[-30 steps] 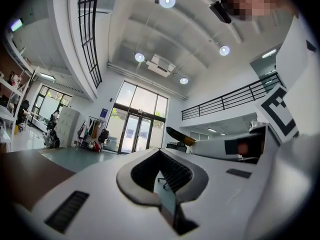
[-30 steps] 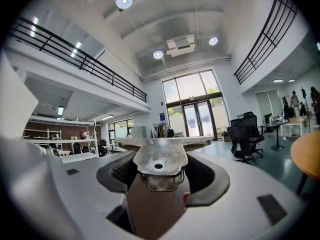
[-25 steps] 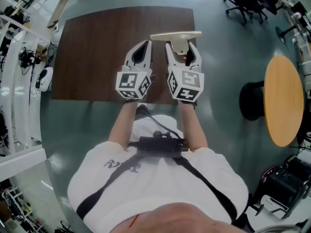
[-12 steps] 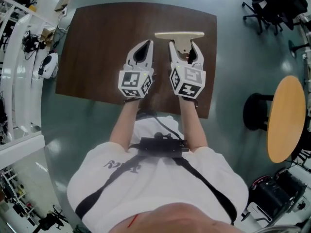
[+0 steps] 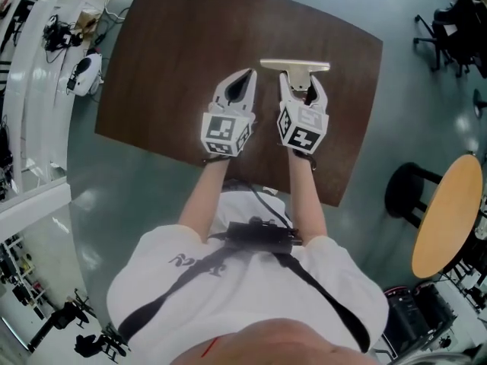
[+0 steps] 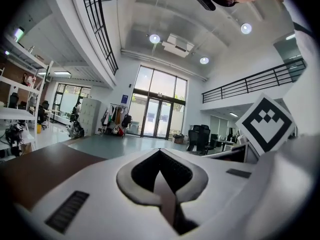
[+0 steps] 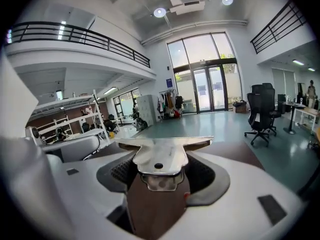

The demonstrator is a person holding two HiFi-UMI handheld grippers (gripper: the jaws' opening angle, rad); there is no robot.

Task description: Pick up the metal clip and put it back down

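- Head view: brown tabletop point(image 5: 175, 52); both tools side by side over its near half; left hand-held gripper point(image 5: 245, 78) has its jaws pinched together to a point, nothing in them; right hand-held gripper point(image 5: 302, 82) is just beside it, jaws set either side of the stem of the metal clip point(image 5: 295, 66); the clip's T-shaped crossbar sticks out past the jaw tips, towards the far-right part of the tabletop; round wooden table point(image 5: 445, 211) stands on the floor well apart at right
- Left gripper view: left hand-held gripper point(image 6: 160, 151) narrow, tips touching, empty; tabletop point(image 6: 35, 169) shows at lower left
- Right gripper view: right hand-held gripper point(image 7: 161, 160) clamps the metal clip point(image 7: 159, 149); both pads are on the sides of its shiny plate, crossbar ahead and level; tabletop point(image 7: 152, 209) is visible under it; can't tell whether the clip is touching the tabletop or just off it
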